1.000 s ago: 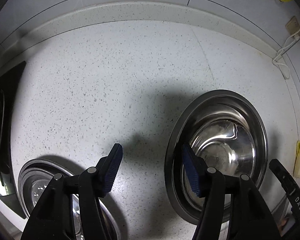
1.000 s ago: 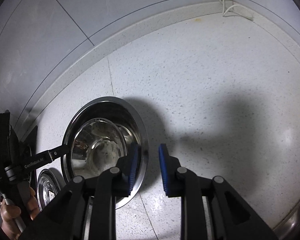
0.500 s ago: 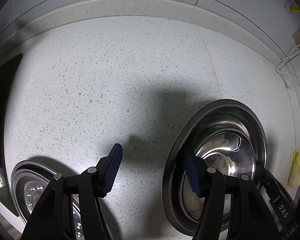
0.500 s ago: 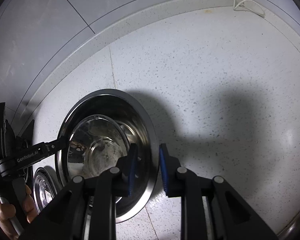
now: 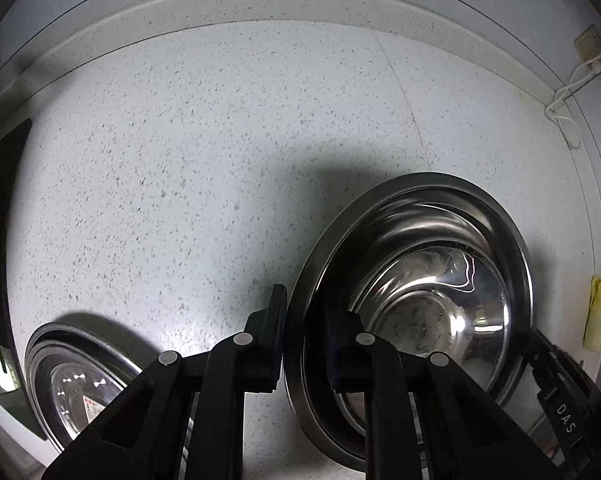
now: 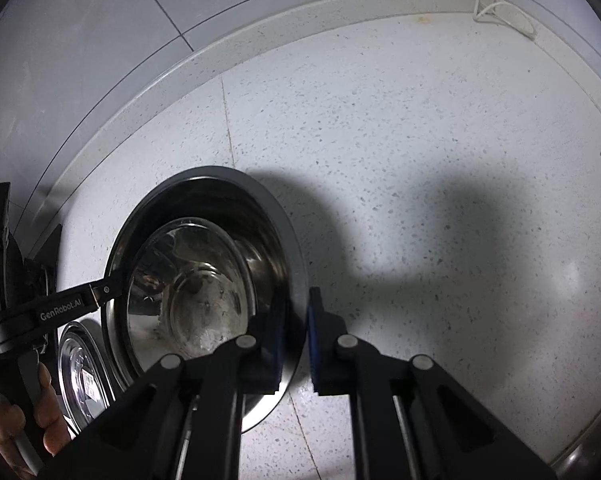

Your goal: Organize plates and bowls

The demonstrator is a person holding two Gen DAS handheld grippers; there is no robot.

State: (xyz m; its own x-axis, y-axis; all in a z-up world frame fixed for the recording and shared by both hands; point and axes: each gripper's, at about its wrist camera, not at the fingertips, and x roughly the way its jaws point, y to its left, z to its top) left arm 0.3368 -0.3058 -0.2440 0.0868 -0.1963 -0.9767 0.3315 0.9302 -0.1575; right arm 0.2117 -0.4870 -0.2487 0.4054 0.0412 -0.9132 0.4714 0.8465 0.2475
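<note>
The speckled white desk (image 5: 188,168) runs back to a raised lip under grey wall tiles (image 6: 80,48). On it sits a wide steel basin (image 5: 504,232), with a smaller steel bowl (image 5: 428,304) nested inside it.

The left gripper (image 5: 303,344) has its jaws closed on the basin's near-left rim, one finger outside, one inside. The right gripper (image 6: 296,336) grips the opposite rim the same way, its blue pads (image 6: 311,320) pinching the metal edge. In the right view the left gripper's finger (image 6: 72,304) reaches the basin's far rim, with the person's hand (image 6: 40,416) around its handle.

A steel plate (image 5: 80,380) lies on the desk just left of the basin, apart from it. A white cable (image 5: 568,92) trails along the back wall, and a small yellow scrap (image 5: 598,312) sits at the desk's right edge.
</note>
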